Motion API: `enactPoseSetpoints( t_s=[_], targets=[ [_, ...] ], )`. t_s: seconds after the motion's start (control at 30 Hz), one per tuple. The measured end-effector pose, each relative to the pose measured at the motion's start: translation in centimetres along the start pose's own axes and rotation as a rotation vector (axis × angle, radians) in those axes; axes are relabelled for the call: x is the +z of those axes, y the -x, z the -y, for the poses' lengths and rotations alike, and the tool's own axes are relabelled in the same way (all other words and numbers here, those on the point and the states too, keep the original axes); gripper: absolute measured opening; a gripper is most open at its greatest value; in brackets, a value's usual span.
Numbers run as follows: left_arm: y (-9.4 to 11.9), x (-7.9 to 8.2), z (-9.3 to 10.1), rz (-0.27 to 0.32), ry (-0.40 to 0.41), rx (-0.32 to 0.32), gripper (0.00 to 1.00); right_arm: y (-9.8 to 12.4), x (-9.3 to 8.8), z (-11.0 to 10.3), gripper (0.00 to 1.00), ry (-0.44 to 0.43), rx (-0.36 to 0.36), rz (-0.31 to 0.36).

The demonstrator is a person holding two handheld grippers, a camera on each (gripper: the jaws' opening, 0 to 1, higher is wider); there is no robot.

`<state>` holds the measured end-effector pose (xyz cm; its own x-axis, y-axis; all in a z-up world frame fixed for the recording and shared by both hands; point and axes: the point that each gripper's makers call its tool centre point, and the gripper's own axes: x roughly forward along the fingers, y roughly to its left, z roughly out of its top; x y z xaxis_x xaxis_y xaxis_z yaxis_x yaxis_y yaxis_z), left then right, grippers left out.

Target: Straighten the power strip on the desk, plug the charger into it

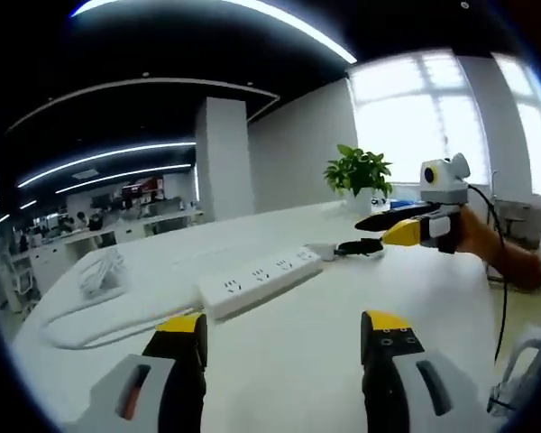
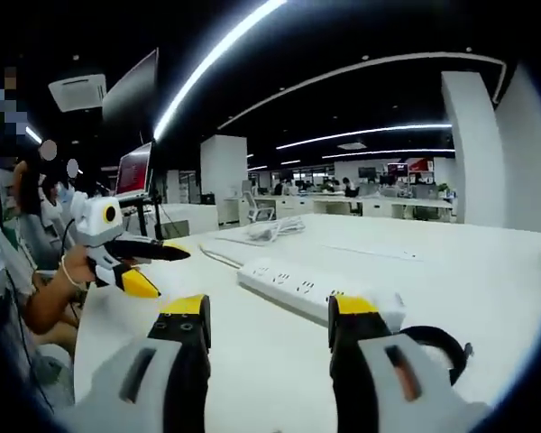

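Early in the task, by the look of it: nothing plugged into the power strip [image 1: 260,280], sockets all bare, no charger in either gripper.

In the left gripper view, going left to right: a coil of white cable [image 1: 101,268] far left on the table [image 1: 343,352]; then the strip mid-table, lying on a slant, near end low and left, far end rising right toward a small white block [image 1: 320,252], possibly the charger or the strip's own end, too small to tell, with a loop of black cord [image 1: 361,247] just beside it. Past that, the right gripper [image 1: 365,233] reaching in from the right, held by a hand [image 1: 476,233], jaws parted, tips close to the black cord but not clearly gripping it. Potted plant [image 1: 361,171] behind. Left gripper [image 1: 284,347] low in the foreground, jaws spread wide, holding nothing, just short of the strip.

In the right gripper view: left gripper [image 2: 171,266] at left, jaws apart; strip [image 2: 320,290] running from upper left to lower right, near end just beyond the right gripper [image 2: 269,329], released and empty; black cord [image 2: 437,343] at lower right.

Left to do, seemingly: squaring the strip, then fetching and plugging.
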<state>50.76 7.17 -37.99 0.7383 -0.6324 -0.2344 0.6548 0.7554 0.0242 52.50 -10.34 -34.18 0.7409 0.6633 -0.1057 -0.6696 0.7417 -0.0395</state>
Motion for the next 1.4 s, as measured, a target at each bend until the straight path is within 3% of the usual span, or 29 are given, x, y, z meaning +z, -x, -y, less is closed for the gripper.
enactPoseSetpoints(
  t_s=[0.23, 0.33, 0.73, 1.4],
  targets=[
    [0.8, -0.7, 0.5, 0.014, 0.033, 0.002, 0.73, 1.1, -0.1, 1.1, 0.53, 0.118, -0.022, -0.006],
    [1.3, -0.8, 0.7, 0.021, 0.052, -0.006, 0.79, 1.5, -0.6, 2.0, 0.55, 0.136, -0.013, -0.010],
    [2.1, -1.1, 1.9, 0.031, 0.062, -0.022, 0.81, 2.1, -2.4, 6.4, 0.55, 0.094, -0.019, -0.062],
    [2.8, -1.2, 2.6, 0.029, 0.059, -0.022, 0.81, 2.9, -3.9, 9.6, 0.51, 0.037, 0.077, -0.167]
  ],
)
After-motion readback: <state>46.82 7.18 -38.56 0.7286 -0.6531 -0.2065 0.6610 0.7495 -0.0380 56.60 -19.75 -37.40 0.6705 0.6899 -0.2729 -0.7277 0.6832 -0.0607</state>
